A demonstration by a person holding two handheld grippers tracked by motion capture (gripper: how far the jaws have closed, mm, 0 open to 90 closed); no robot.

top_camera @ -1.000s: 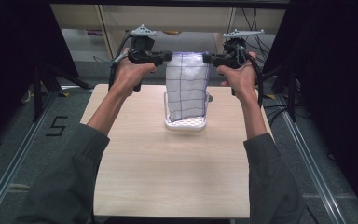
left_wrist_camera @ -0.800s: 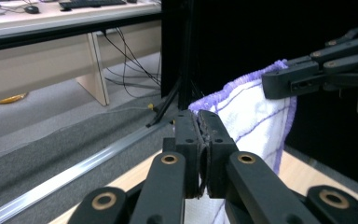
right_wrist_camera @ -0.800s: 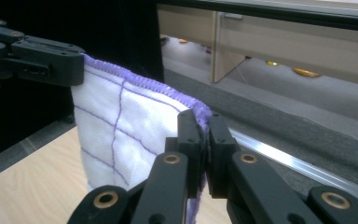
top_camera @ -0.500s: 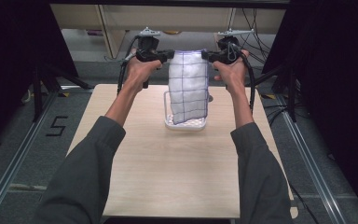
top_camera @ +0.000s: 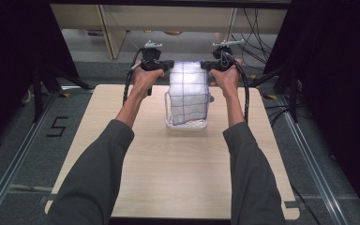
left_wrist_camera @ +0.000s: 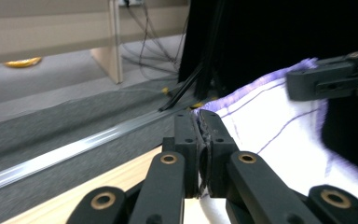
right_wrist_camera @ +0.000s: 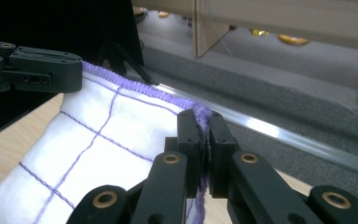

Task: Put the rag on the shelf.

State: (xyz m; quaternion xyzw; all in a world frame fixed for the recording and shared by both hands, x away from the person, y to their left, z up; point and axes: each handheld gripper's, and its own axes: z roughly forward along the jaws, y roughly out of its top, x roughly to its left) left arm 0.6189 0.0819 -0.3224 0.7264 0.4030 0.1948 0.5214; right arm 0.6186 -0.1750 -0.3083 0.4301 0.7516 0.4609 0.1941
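A white cloth with a purple grid and purple hem [top_camera: 189, 93] hangs stretched between my two grippers above the far part of the wooden table [top_camera: 178, 164]. My left gripper [top_camera: 168, 65] is shut on the cloth's upper left corner [left_wrist_camera: 214, 116]. My right gripper [top_camera: 203, 65] is shut on its upper right corner [right_wrist_camera: 200, 114]. The cloth's lower end drops into a white basket [top_camera: 186, 124] standing on the table. In the left gripper view the jaws [left_wrist_camera: 199, 126] pinch the hem, and the right gripper [left_wrist_camera: 335, 79] shows farther off. The right gripper view has its jaws [right_wrist_camera: 204, 126] closed on the hem.
Dark frame posts and curtains flank the table on both sides. Beyond the far edge lie a grey floor, a metal rail [left_wrist_camera: 74, 149], loose cables [top_camera: 258, 28] and light wooden furniture [top_camera: 112, 28]. Bare tabletop lies between my forearms near the front.
Both hands have carried the stretched cloth farther from me and lower, over the white basket. The cloth's lower end now sinks deeper into the basket. Both grips are unchanged.
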